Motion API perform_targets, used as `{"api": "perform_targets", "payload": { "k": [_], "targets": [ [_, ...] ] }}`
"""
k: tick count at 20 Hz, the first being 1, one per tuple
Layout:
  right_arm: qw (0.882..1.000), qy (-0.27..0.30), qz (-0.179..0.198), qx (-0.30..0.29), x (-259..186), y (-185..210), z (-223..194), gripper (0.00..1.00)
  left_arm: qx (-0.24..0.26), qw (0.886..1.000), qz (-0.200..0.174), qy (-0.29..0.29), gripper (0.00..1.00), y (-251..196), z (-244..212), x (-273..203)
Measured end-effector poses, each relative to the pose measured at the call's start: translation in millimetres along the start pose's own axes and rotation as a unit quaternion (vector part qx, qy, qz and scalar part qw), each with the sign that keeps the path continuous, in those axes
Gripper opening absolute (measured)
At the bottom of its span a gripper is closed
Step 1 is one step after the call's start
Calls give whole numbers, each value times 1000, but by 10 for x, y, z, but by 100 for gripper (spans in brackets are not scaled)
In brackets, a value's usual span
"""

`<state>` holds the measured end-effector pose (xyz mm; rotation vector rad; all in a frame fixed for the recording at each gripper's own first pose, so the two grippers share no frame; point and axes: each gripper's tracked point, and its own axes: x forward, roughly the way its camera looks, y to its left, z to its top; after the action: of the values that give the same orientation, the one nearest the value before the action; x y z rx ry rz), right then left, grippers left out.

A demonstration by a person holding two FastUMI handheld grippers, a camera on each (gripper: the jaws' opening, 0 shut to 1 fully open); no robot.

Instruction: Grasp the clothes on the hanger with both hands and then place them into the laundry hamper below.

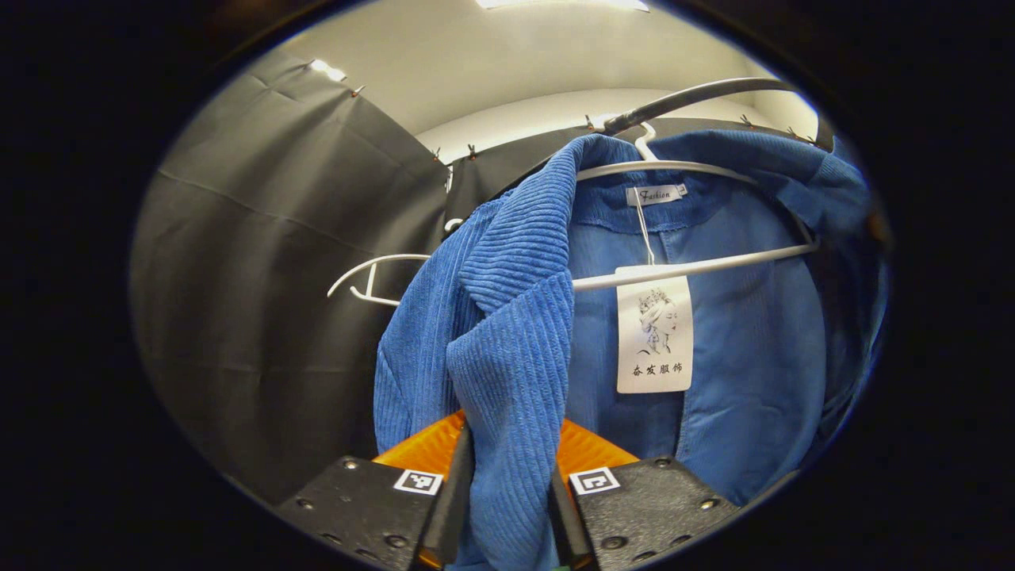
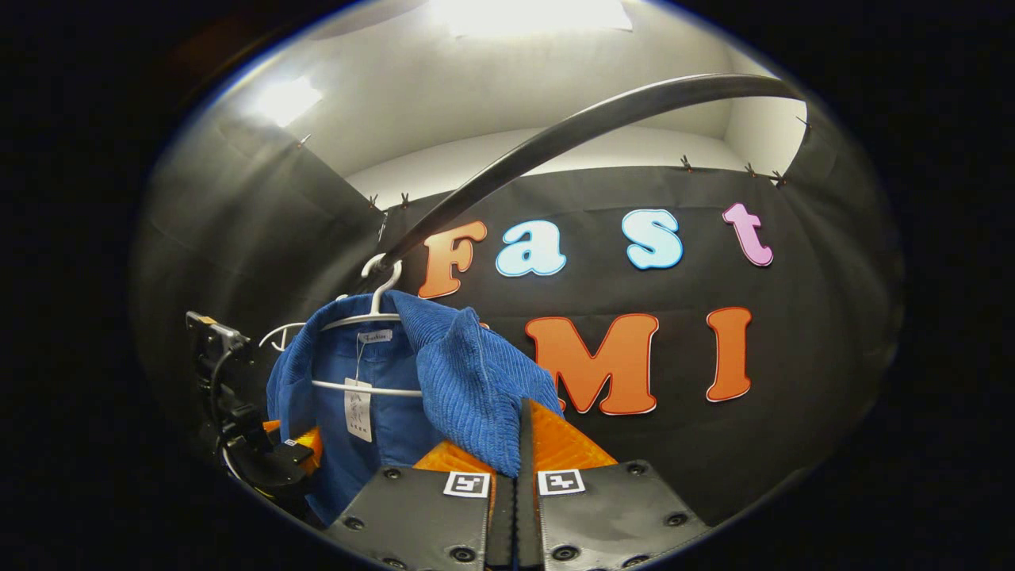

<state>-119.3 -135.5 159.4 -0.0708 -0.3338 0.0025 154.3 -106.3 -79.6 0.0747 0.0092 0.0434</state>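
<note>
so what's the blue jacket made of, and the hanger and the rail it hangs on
Blue jacket: looks like corduroy, matte, with clear raised ribs on the collar and front; the inside looks smoother.
Hanger: thin, white, glossy, probably plastic or coated wire.
Rail: dark, smooth tube with a slight sheen, perhaps painted metal.

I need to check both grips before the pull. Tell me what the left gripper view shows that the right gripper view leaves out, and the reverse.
Left gripper view alone: the left gripper's fingers pressing a thick fold of the blue corduroy jacket between them, and, up close, the picture on the hang tag and the neck label.

Right gripper view alone: the right gripper closed on the jacket's other front edge, and the left gripper seen from outside, low beside the jacket.

Both: the jacket on its white hanger, hooked over the dark rail.
</note>
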Motion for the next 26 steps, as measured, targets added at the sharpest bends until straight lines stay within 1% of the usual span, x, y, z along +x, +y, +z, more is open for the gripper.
{"api": "perform_targets", "payload": {
  "k": [1, 3, 5, 6, 7, 8, 9, 10, 12, 15, 16, 19, 20, 23, 25, 26],
  "targets": [
    [1000, 2, -1, 1, 11, 7, -13, 9, 18, 1000, 2, -4, 27, 78, 45, -31],
    [1000, 3, -5, 4, 15, 5, -34, 9, 39, 999, -23, -12, 6, 76, 141, -96],
    [1000, 2, -12, 7, 27, -13, -52, 9, 39, 998, -36, -13, 4, 112, 228, -167],
    [1000, 2, -14, 8, 41, -21, -52, 9, 40, 999, -32, -15, 5, 178, 278, -201],
    [1000, 1, -17, 9, 41, -31, -57, 9, 42, 999, -19, -20, 5, 283, 357, -222],
    [1000, 1, -20, 8, 31, -40, -60, 9, 44, 999, -5, -28, 7, 386, 436, -238],
    [1000, 0, -23, 6, 41, -49, -55, 9, 44, 998, 8, -37, 3, 498, 544, -274],
    [1000, -2, -25, 5, 43, -49, -44, 9, 44, 998, 18, -46, 5, 592, 641, -301],
    [1000, -4, -28, 6, 33, -54, -29, 9, 46, 997, 38, -56, 3, 773, 797, -330],
    [999, -7, -34, 4, 41, -79, -19, 9, 46, 995, 58, -70, 3, 987, 1000, -335],
    [999, -8, -37, 5, 29, -99, -2, 9, 47, 994, 62, -74, 5, 1032, 1054, -321],
    [998, -22, -56, 1, 9, -197, 65, 9, 59, 992, 75, -88, 5, 1186, 1254, -273],
    [998, -27, -62, -3, 12, -231, 96, 9, 60, 991, 75, -93, 3, 1219, 1342, -238],
    [997, -32, -74, -13, 7, -292, 155, 8, 54, 989, 77, -114, 3, 1415, 1712, -81],
    [997, -32, -76, 4, 10, -313, 204, 9, 33, 990, 72, -113, 3, 1534, 1886, 115],
    [996, -36, -76, 16, 6, -318, 267, 9, 27, 991, 69, -115, 6, 1572, 1951, 192]
  ]
}}
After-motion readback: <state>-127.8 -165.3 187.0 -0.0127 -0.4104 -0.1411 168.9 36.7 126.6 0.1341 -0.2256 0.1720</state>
